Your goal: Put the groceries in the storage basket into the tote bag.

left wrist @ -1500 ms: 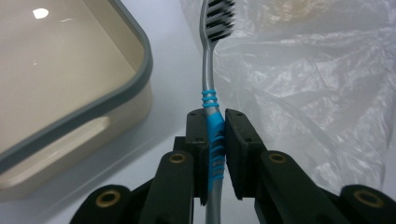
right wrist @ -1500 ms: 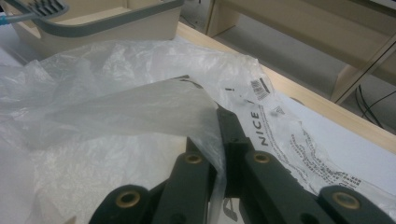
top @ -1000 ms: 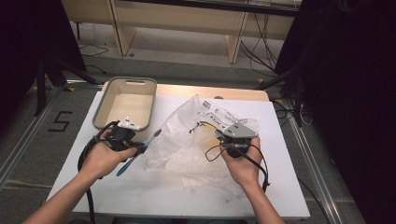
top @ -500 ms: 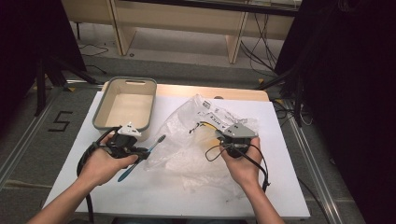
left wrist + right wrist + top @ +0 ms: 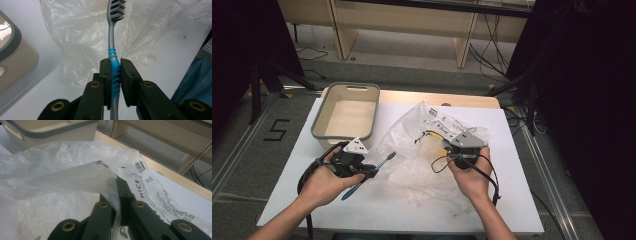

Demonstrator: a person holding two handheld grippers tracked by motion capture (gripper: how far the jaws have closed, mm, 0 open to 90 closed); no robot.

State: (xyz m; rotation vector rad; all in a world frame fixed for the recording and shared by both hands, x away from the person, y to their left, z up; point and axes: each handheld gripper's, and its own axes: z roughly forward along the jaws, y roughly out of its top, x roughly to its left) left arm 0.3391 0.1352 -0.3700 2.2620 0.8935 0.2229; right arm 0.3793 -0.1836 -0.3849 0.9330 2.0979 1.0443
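Black jaws of the left gripper point(image 5: 115, 72), nearly closed, clamped on the blue ribbed grip of the toothbrush point(image 5: 113, 55); bristle head forward and clear of the table, over the edge of the plastic bag point(image 5: 82, 37). Seen from above: left gripper point(image 5: 362, 170) just in front of the tray point(image 5: 319, 131), brush point(image 5: 379, 164) slanting toward the bag point(image 5: 412, 150). Probably light and stiff enough to stay straight in a one-point hold; rubbery ribs the sensible place to grip, bare grey neck likely slicker and thinner, bristles best left untouched.

Right gripper point(image 5: 117, 192) pinched fully shut on a fold of the clear film point(image 5: 75, 177), lifting it off the white table point(image 5: 522, 200). Thin, limp, crinkly and probably slippery stuff; likely to sag and close its own mouth, so best taken at an edge or a gathered fold. Grey-rimmed tray point(image 5: 50, 131) behind the bag, well apart from the right gripper point(image 5: 460, 151).
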